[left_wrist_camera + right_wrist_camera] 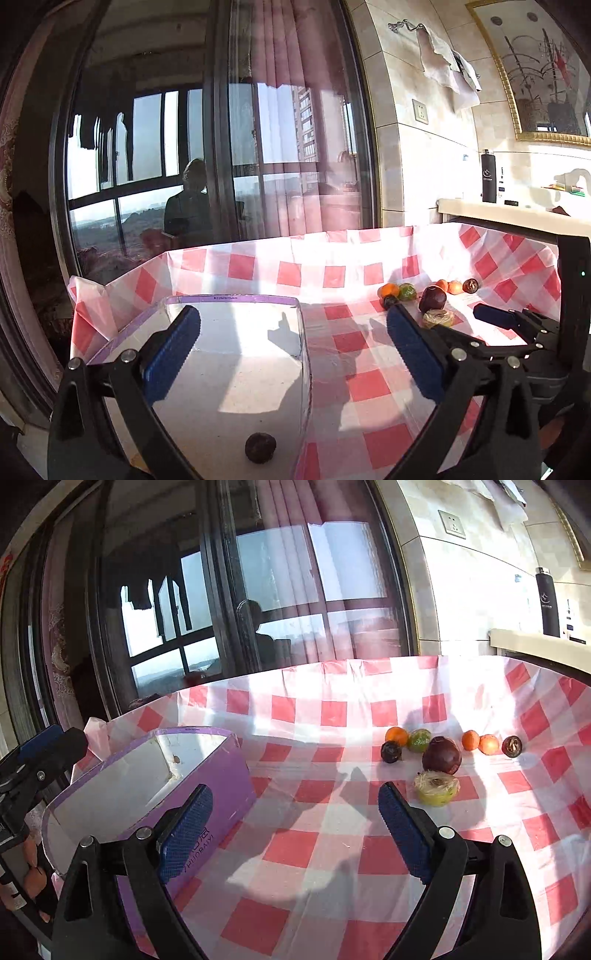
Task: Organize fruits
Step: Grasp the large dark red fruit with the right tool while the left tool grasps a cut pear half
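Observation:
A purple box (pixel 236 300) with a white inside stands on the checked cloth; a dark round fruit (pixel 260 447) lies in it. My left gripper (pixel 291 332) is open and empty above the box. The box also shows in the right wrist view (pixel 229 775). Several fruits sit in a group at the far right: a dark red apple (pixel 441 755), a wrapped green fruit (pixel 436 787), an orange (pixel 396 735), a green fruit (pixel 420 740), a small dark fruit (pixel 390 751), two small oranges (pixel 480 742) and another dark fruit (pixel 512 746). My right gripper (pixel 295 812) is open and empty, short of the group.
The red-and-white checked cloth (pixel 332 849) rises as a wall at the back and sides. A glass door and curtain stand behind. A counter (pixel 517 214) with a black bottle (pixel 488 177) is at the far right. The left gripper's tip (pixel 40 746) shows at the left edge.

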Demonstrator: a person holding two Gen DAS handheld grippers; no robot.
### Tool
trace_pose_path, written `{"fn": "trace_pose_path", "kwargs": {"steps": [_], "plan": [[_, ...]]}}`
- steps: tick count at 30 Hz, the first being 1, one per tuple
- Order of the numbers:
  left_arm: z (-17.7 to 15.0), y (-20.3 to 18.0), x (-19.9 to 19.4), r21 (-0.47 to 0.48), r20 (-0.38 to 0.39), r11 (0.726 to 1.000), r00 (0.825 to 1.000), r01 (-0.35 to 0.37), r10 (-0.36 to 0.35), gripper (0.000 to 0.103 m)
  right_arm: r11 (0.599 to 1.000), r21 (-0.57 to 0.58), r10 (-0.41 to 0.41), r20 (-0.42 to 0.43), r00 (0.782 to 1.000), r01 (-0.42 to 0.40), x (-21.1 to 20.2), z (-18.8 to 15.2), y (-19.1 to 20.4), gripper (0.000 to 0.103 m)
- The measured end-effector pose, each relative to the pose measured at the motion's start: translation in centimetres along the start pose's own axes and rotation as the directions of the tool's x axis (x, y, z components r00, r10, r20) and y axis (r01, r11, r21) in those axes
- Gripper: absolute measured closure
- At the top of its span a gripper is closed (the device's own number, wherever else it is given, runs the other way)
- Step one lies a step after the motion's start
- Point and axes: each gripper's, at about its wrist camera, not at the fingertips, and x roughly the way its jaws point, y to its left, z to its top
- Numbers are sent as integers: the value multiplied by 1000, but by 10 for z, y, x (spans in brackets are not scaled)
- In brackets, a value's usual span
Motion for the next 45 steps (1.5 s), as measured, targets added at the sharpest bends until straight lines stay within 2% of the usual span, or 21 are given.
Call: {"fn": "trace_pose_path", "kwargs": {"steps": [1, 3, 6, 8, 9, 13, 14, 15, 18, 21, 25, 27, 29, 32, 34, 35, 36, 38, 40, 42, 45], "plan": [[-4, -14, 12, -16, -28, 998, 998, 61, -62, 2, 998, 43, -48, -36, 998, 49, 9, -7, -21, 15], [-16, -42, 45, -60, -102, 984, 979, 169, -175, 2, 984, 122, -121, -88, 989, 132, 13, -19, -59, 15], [-42, -73, 103, -161, -220, 955, 935, 247, -279, 2, 952, 227, -176, -136, 975, 204, 18, -34, -109, 15], [-55, -91, 138, -247, -279, 934, 905, 257, -322, 2, 931, 272, -204, -160, 966, 241, 19, -44, -135, 15], [-61, -98, 152, -276, -294, 927, 896, 254, -333, 2, 920, 297, -214, -168, 962, 257, 21, -47, -148, 15], [-77, -117, 195, -324, -317, 916, 885, 236, -340, 2, 869, 445, -158, -165, 974, 217, 22, -52, -182, 15], [-79, -117, 204, -341, -346, 910, 869, 235, -354, 2, 865, 458, -145, -166, 976, 206, 24, -52, -186, 15], [-81, -117, 211, -361, -360, 903, 858, 235, -367, 2, 862, 466, -136, -172, 976, 202, 28, -52, -188, 15], [-81, -108, 216, -418, -337, 873, 849, 253, -407, 2, 864, 462, -126, -184, 975, 198, 42, -46, -193, 15], [-84, -103, 220, -474, -340, 834, 815, 283, -469, 2, 900, 401, -101, -189, 977, 171, 75, -27, -193, 15], [-87, -97, 222, -517, -322, 803, 802, 296, -503, 2, 924, 359, -54, -224, 973, 133, 136, -1, -194, 15], [-88, -94, 223, -529, -325, 801, 806, 279, -495, 2, 930, 343, -47, -254, 966, 136, 168, 12, -195, 15], [-87, -95, 222, -532, -319, 807, 822, 257, -472, 2, 934, 329, -41, -288, 957, 139, 195, 20, -196, 15], [-86, -98, 220, -511, -321, 822, 832, 250, -453, 2, 940, 301, -44, -366, 930, 163, 229, 27, -196, 13], [-85, -103, 219, -478, -331, 844, 841, 243, -429, 2, 959, 212, -94, -394, 914, 190, 237, 31, -188, 14], [-84, -106, 218, -463, -335, 852, 841, 246, -425, 2, 965, 189, -92, -405, 910, 181, 238, 30, -185, 19], [-84, -107, 219, -456, -339, 855, 839, 248, -425, 2, 971, 175, -82, -394, 915, 163, 234, 29, -181, 37], [-84, -107, 219, -454, -345, 858, 839, 242, -420, 2, 970, 188, -76, -373, 925, 155, 221, 24, -184, 37], [-84, -107, 220, -452, -350, 859, 838, 242, -420, 2, 952, 276, -49, -295, 954, 134, 197, 21, -198, 38], [-85, -110, 222, -443, -366, 861, 826, 252, -430, 2, 907, 400, -53, -208, 977, 134, 168, 14, -222, 38], [-84, -122, 227, -417, -398, 867, 803, 273, -444, 2, 833, 534, -112, -90, 990, 143, 131, 6, -250, 37]]}}
